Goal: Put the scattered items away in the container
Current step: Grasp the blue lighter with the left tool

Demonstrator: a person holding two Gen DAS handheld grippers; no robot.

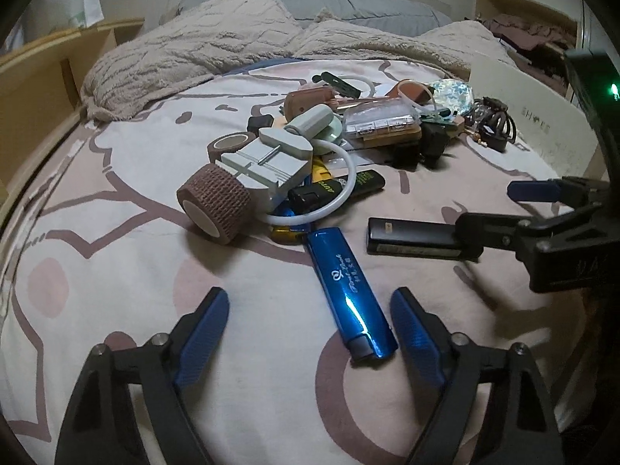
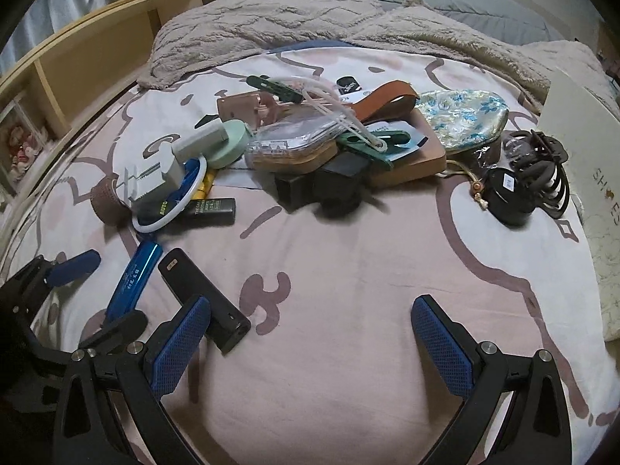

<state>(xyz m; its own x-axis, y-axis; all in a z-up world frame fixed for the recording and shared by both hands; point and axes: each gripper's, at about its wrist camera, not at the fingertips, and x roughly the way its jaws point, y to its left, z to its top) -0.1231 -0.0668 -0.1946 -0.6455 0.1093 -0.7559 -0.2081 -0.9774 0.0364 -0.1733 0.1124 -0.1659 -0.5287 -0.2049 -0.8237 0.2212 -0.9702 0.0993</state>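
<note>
A pile of scattered items (image 1: 317, 143) lies on the bed sheet; it also shows in the right wrist view (image 2: 310, 147). A shiny blue case (image 1: 350, 294) lies between the fingers of my open left gripper (image 1: 310, 333), close to the right finger; it also shows in the right wrist view (image 2: 133, 275). A black bar-shaped device (image 1: 410, 238) lies to its right, just outside the left finger of my open, empty right gripper (image 2: 314, 345); it also shows there (image 2: 203, 298). The right gripper shows in the left wrist view (image 1: 500, 209). A white shoe box (image 2: 589, 178) stands at the right.
A brown bandage roll (image 1: 215, 203), a grey tool (image 1: 267, 162) and a white ring (image 1: 337, 190) sit at the pile's near side. A black cable bundle (image 2: 534, 170) lies by the box. A fluffy blanket (image 1: 217, 50) covers the far bed. A wooden shelf (image 2: 77, 58) is at left.
</note>
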